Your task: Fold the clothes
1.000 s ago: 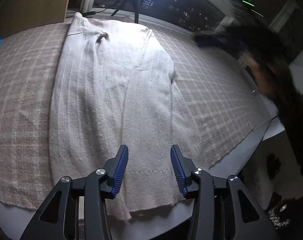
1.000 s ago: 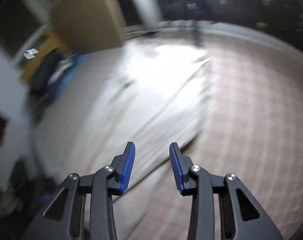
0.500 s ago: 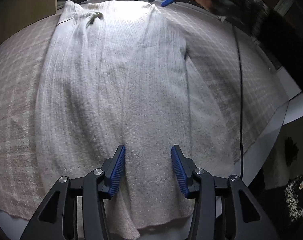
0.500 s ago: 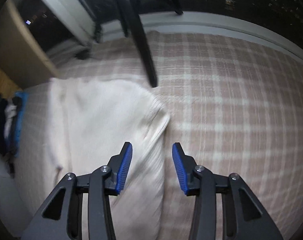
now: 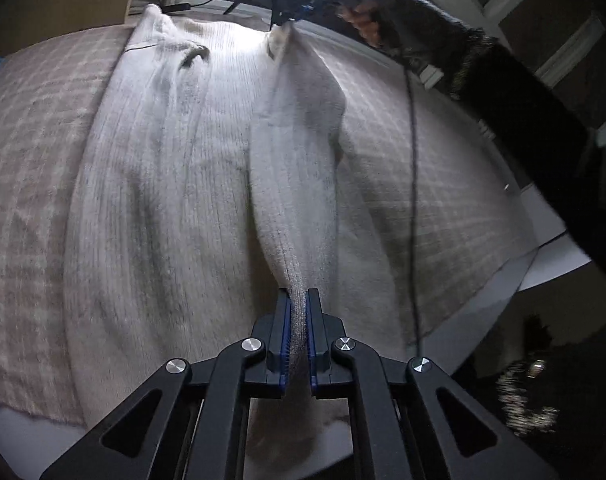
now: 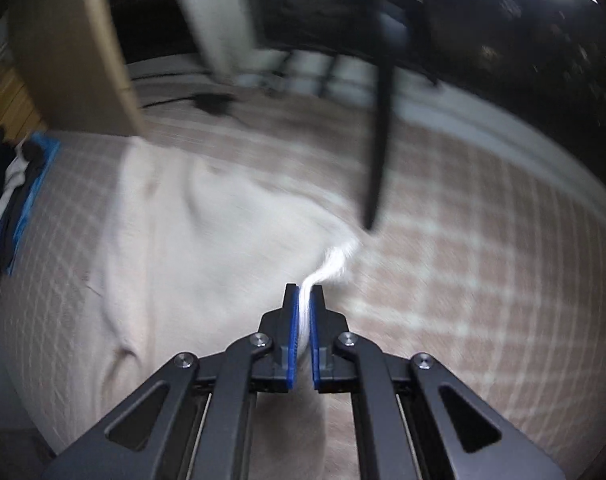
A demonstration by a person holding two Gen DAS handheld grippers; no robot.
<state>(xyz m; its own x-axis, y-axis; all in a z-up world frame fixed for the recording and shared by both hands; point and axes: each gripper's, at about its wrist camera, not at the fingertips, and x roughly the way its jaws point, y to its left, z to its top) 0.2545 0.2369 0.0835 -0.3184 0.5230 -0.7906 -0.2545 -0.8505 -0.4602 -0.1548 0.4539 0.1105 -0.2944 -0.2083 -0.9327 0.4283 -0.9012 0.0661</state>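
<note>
The left gripper (image 5: 297,312) has its fingers pressed together on the near edge of the white sweater (image 5: 175,184), which lies spread on the checked cloth (image 5: 27,152). At the far end, the right gripper (image 6: 304,308) is clamped on another edge, and this edge is lifted a little.

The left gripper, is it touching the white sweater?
Touching. The left wrist view shows the left gripper shut on a pinched-up ridge of the white sweater, with knit fabric squeezed between both blue pads.
</note>
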